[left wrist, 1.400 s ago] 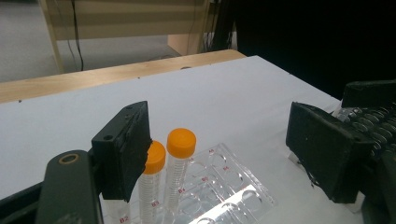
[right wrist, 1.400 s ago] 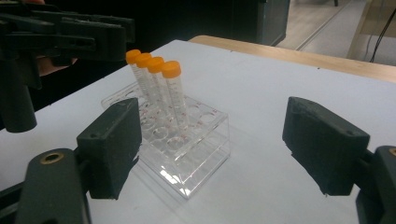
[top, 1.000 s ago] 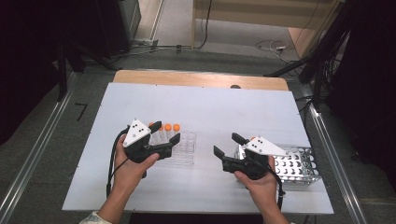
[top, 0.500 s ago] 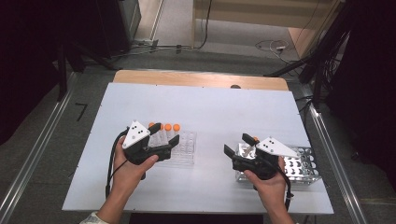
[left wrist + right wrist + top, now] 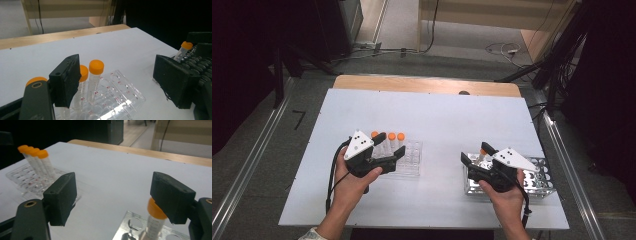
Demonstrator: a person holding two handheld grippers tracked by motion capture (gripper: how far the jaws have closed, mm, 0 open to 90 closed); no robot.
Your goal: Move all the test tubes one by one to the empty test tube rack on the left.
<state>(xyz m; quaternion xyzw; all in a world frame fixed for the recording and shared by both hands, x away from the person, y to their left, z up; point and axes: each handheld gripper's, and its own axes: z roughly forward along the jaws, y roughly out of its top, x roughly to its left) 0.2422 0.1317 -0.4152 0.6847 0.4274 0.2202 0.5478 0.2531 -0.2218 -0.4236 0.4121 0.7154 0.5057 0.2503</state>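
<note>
Jaws of my left hand-held gripper stand wide apart, holding nothing. In its own view one pad sits just in front of the capped tubes, not touching that I can tell; the other pad is well off to the side. Three orange-capped tubes stand upright in the clear rack, at its near-left end. The rest of that rack's holes are empty. My left hand grips the tool just beside the rack, over the white surface.

My right hand-held gripper is also open wide, nothing clamped. In the right gripper view, one pad hangs just above and partly in front of a single tube with an orange cap; whether it touches the cap I cannot tell. That tube stands upright in a hole at the near corner of the metal rack. The other pad is apart, over bare surface.

Racks lie well apart, clear one to the left, metal one to the right.
</note>
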